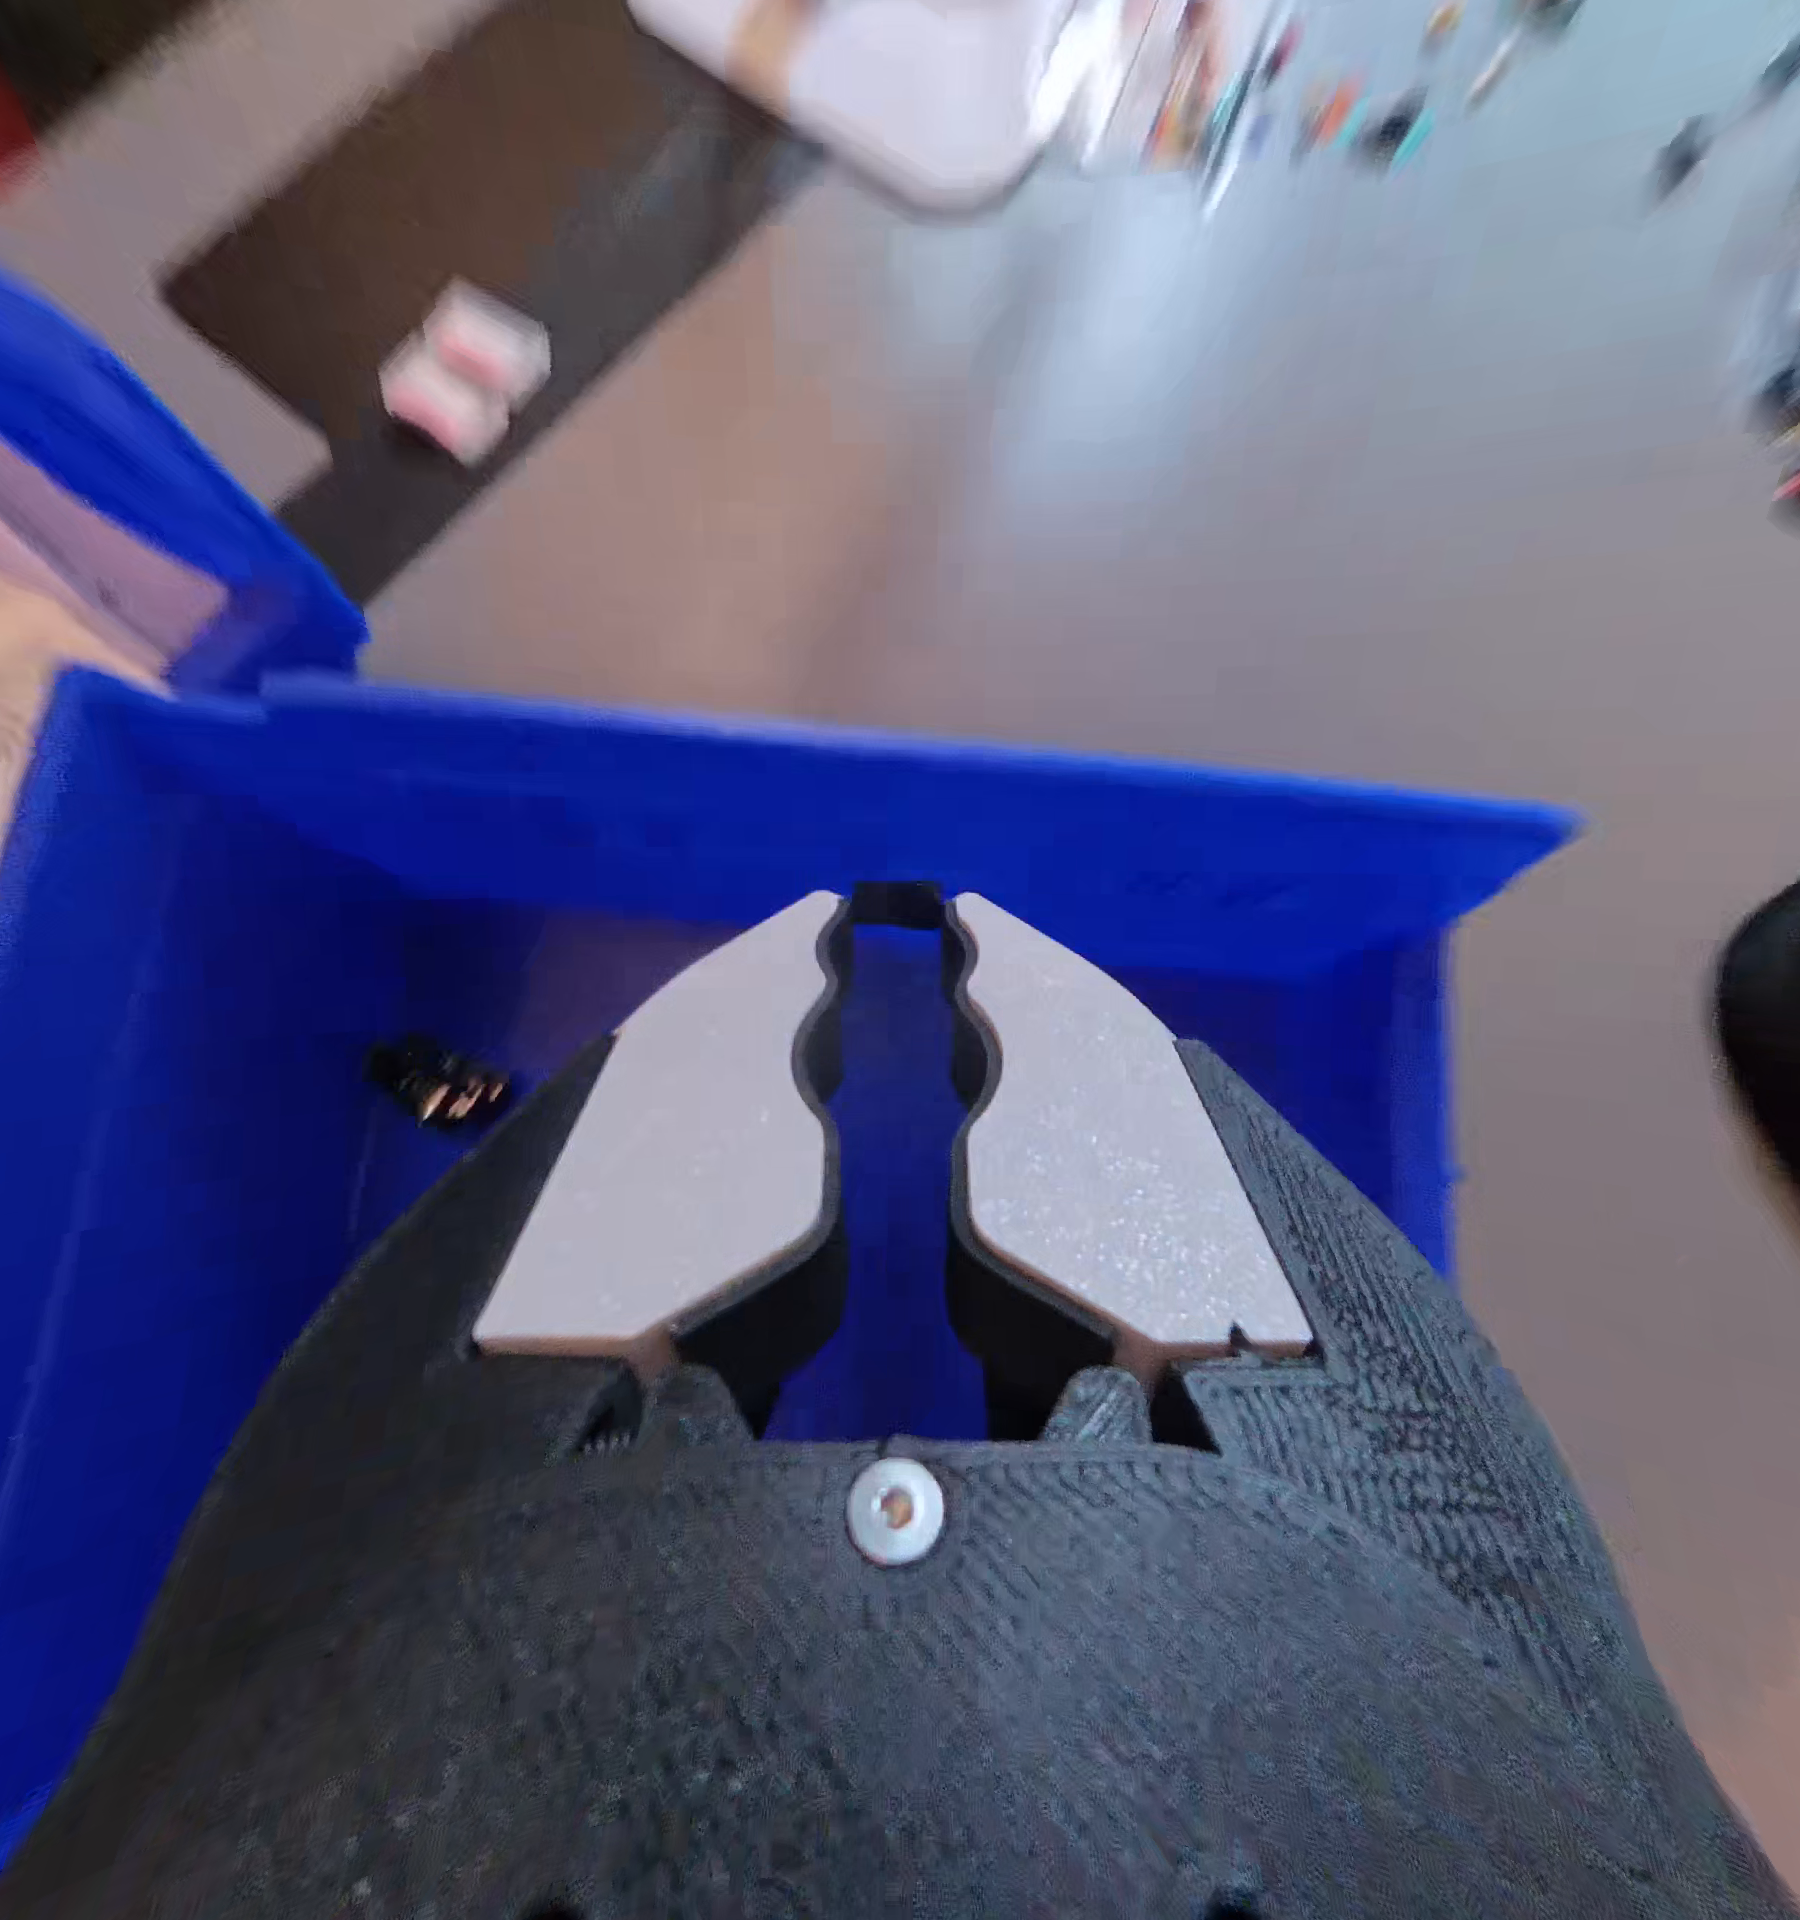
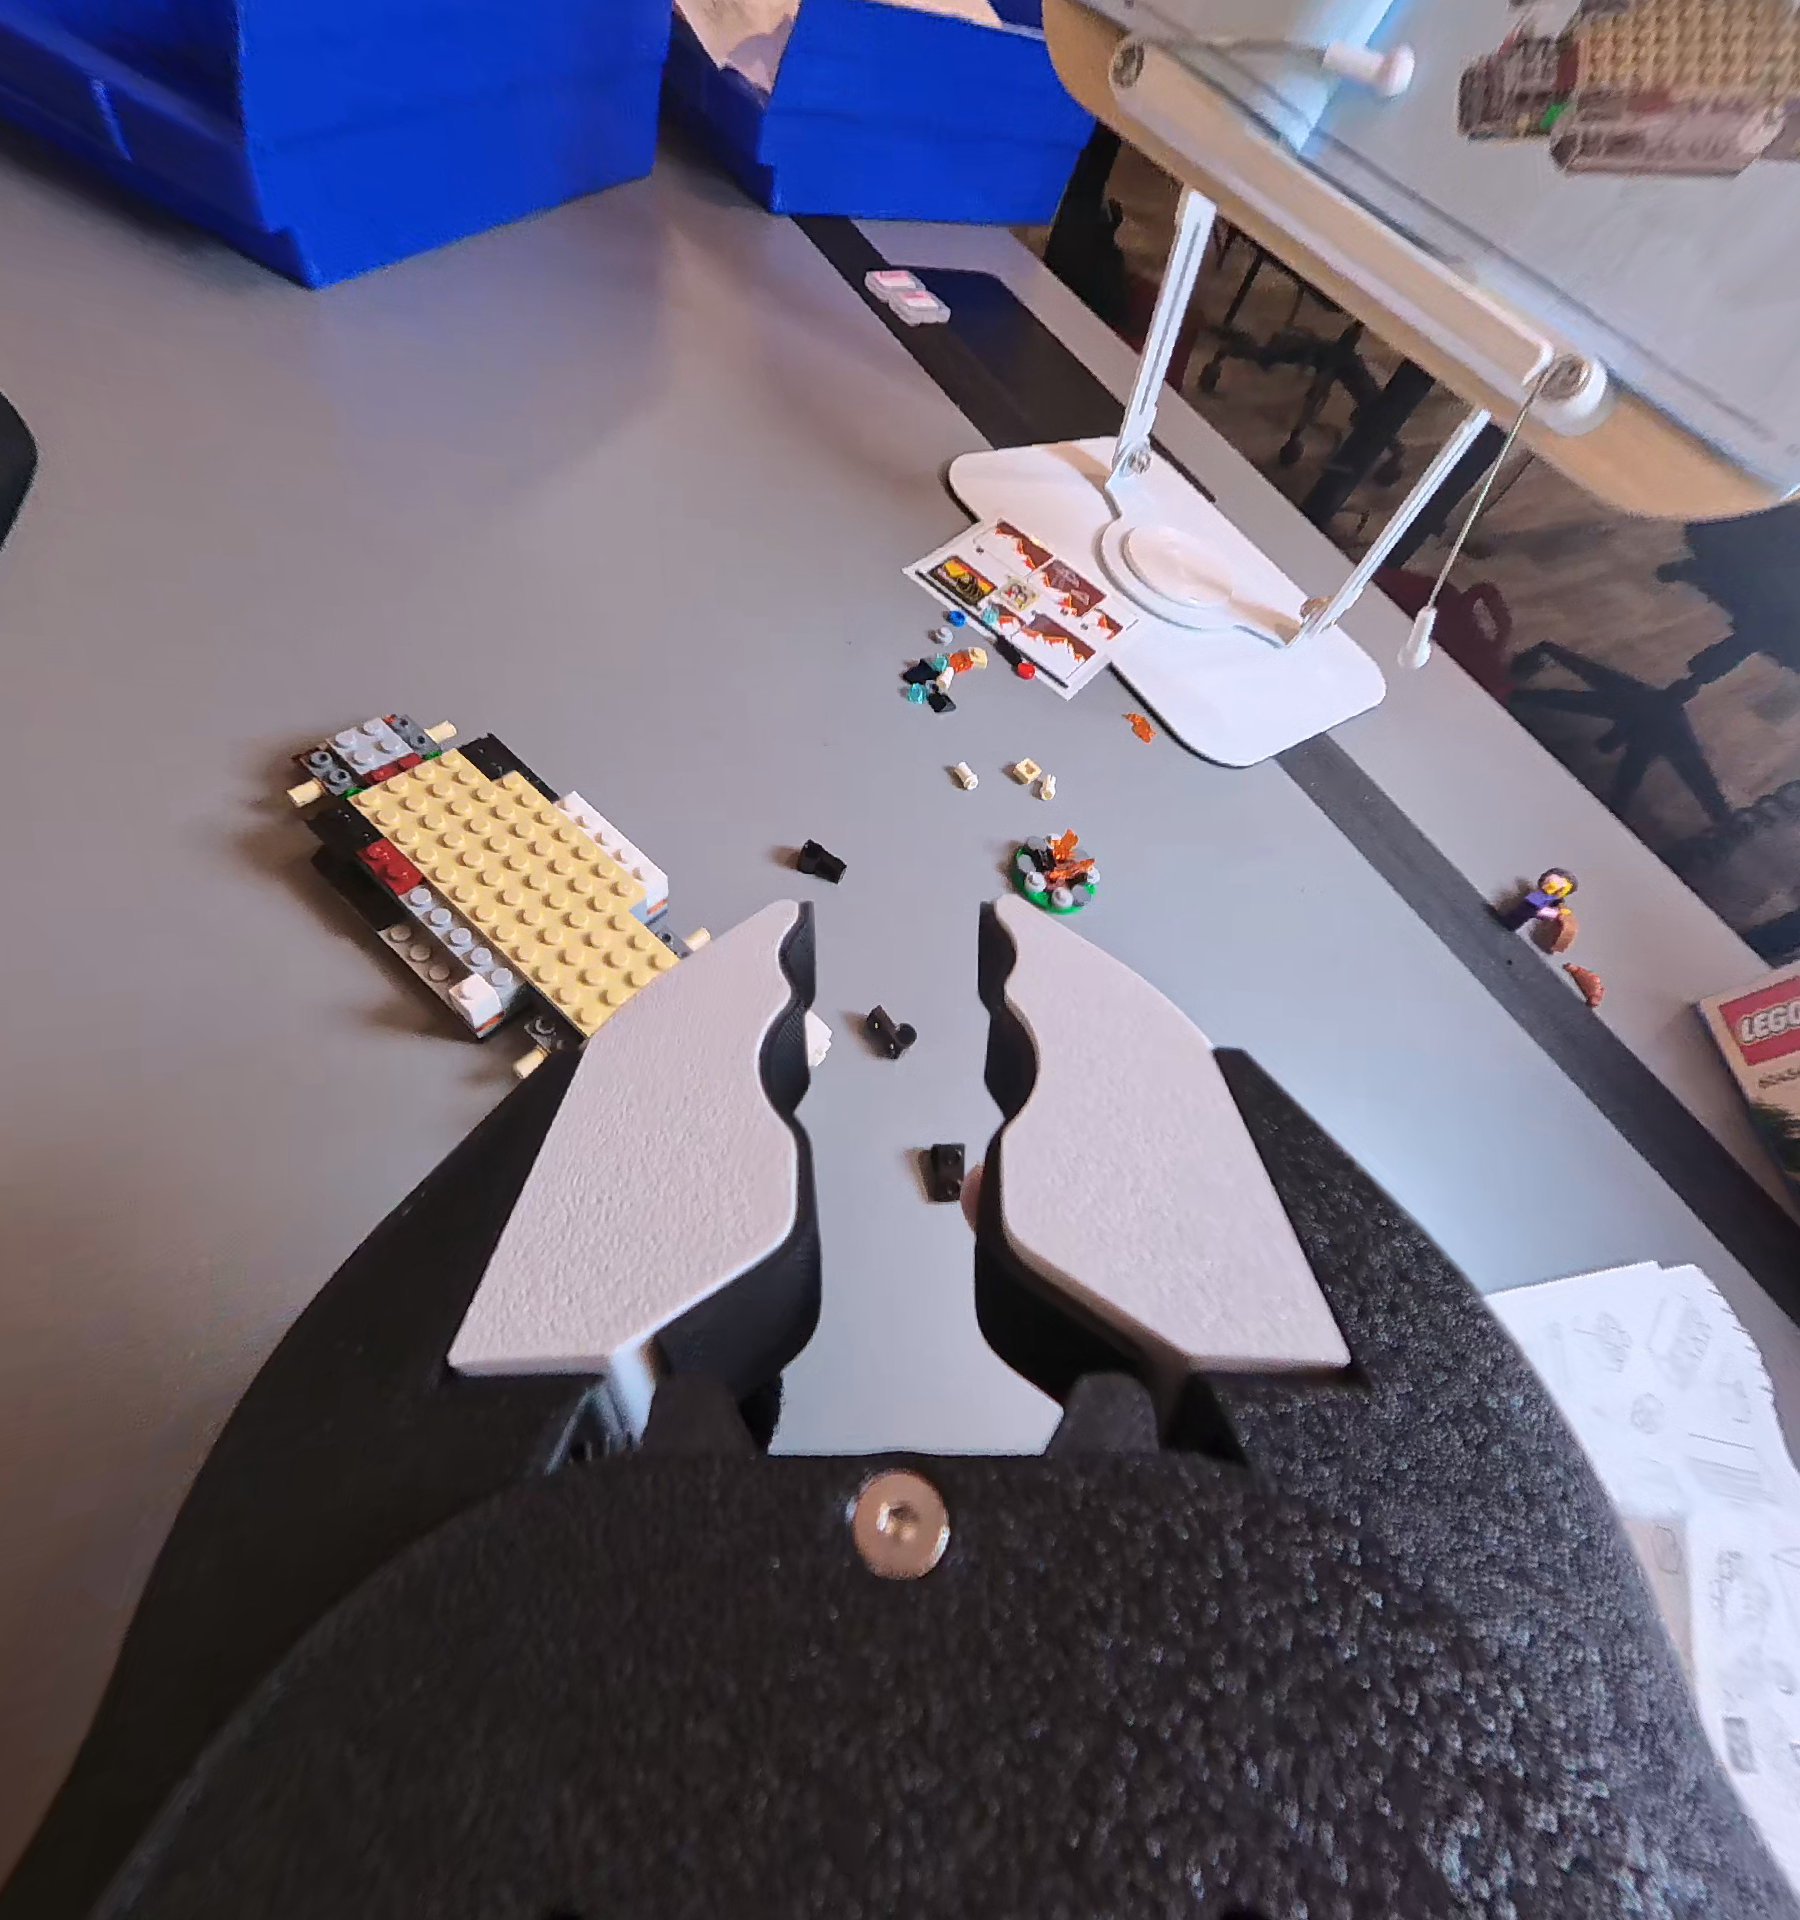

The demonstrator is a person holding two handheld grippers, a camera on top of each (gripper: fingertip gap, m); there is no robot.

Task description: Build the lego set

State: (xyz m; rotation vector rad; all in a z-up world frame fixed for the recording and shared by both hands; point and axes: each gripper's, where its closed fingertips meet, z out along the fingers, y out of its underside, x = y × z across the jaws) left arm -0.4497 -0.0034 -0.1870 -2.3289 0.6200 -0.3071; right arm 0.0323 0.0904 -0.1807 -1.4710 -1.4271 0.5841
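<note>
Claw on the left [image 1: 897,914] pinches a small black piece [image 1: 896,906] by its very tip over a blue bin [image 1: 875,821]; it could slip out. Right claw [image 2: 897,914] hangs wide and empty above loose black pieces [image 2: 888,1031]

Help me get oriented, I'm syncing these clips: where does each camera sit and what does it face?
Left wrist view: on the left gripper, facing into a blue bin, a small black piece between its fingertips.
Right wrist view: on the right gripper, open, facing a grey table and brick build.
Shared: blue bins, small pink-and-white boxes.
</note>
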